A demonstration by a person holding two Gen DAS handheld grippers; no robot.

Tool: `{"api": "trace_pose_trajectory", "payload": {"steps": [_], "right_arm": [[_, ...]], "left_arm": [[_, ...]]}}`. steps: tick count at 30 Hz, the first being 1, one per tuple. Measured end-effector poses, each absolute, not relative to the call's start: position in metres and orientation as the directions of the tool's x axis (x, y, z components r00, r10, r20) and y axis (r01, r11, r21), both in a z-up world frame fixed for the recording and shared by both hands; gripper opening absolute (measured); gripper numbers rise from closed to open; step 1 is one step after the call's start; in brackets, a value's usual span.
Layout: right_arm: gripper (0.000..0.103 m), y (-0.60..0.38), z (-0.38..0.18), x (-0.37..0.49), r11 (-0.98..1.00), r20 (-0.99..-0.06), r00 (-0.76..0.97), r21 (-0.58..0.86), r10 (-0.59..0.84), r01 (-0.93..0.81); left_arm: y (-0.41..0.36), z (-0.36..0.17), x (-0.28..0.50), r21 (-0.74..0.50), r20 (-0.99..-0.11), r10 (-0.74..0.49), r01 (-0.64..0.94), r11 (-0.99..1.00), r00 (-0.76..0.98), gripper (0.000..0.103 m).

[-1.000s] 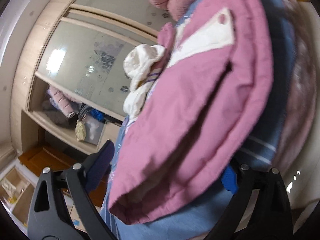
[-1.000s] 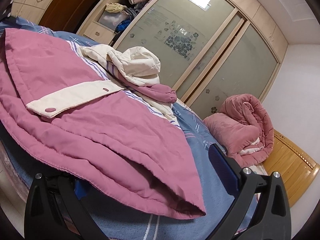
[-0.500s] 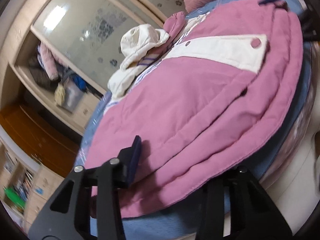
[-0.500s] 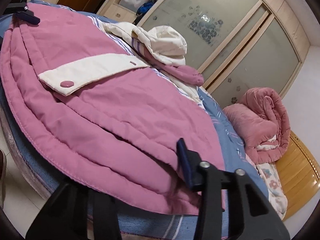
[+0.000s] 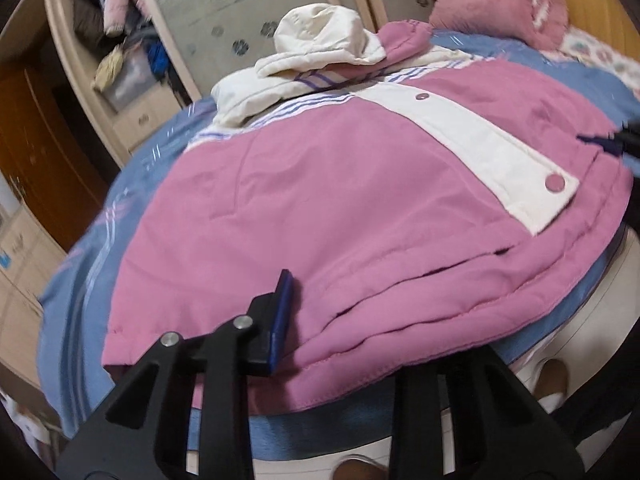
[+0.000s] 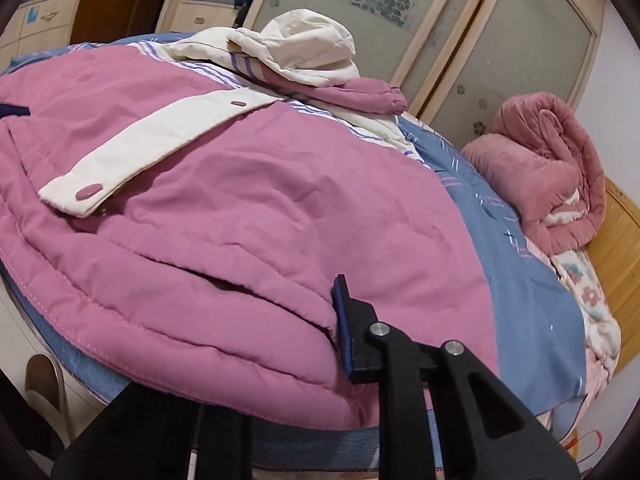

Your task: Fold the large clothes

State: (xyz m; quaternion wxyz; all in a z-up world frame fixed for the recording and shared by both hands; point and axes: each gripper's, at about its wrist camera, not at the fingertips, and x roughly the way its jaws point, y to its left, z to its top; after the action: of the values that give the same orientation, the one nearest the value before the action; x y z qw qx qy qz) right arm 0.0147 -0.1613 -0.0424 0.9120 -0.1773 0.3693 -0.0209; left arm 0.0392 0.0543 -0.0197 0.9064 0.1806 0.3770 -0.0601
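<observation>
A large pink padded jacket (image 5: pixel 320 184) with a cream snap placket (image 5: pixel 492 152) and a cream hood (image 5: pixel 320 40) lies front-up on the blue bed (image 5: pixel 120 208). My left gripper (image 5: pixel 344 340) is shut on the jacket's hem at its near left corner; one blue-padded finger lies on top, the other is under the cloth. My right gripper (image 6: pixel 256 348) is shut on the hem at the jacket's (image 6: pixel 240 200) near right corner, and its tip shows in the left wrist view (image 5: pixel 608 144). The hood (image 6: pixel 304 48) lies at the far end.
A rolled pink quilt (image 6: pixel 552 168) lies at the head of the bed by the wooden headboard (image 6: pixel 616 224). A wardrobe with frosted sliding doors (image 6: pixel 500 40) and an open shelf of clothes (image 5: pixel 120 40) stands behind. The bed edge and floor (image 5: pixel 580 320) are close below.
Both grippers have closed from open onto the jacket's near hem corners. The left wrist view has swung from tilted to level with the bed.
</observation>
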Motion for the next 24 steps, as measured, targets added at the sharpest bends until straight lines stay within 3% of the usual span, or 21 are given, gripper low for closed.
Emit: {"api": "trace_pose_trajectory", "payload": {"steps": [11,18,24], "right_arm": [[0.011,-0.181,-0.030,0.022,0.996,-0.685,0.727,-0.086,-0.045,-0.019],[0.011,-0.190,-0.024,0.023,0.999,-0.670,0.742,0.042,0.022,0.009],[0.011,-0.192,-0.018,0.019,0.997,-0.641,0.767,0.075,0.029,0.025]], "left_arm": [[0.063,-0.010,0.044,0.161,-0.731,-0.038,0.226,0.961,0.681,0.015],[0.076,-0.002,0.051,0.018,-0.739,-0.125,0.205,0.979,0.662,0.015],[0.077,0.013,0.040,0.003,-0.681,-0.151,0.209,0.978,0.716,0.014]]}}
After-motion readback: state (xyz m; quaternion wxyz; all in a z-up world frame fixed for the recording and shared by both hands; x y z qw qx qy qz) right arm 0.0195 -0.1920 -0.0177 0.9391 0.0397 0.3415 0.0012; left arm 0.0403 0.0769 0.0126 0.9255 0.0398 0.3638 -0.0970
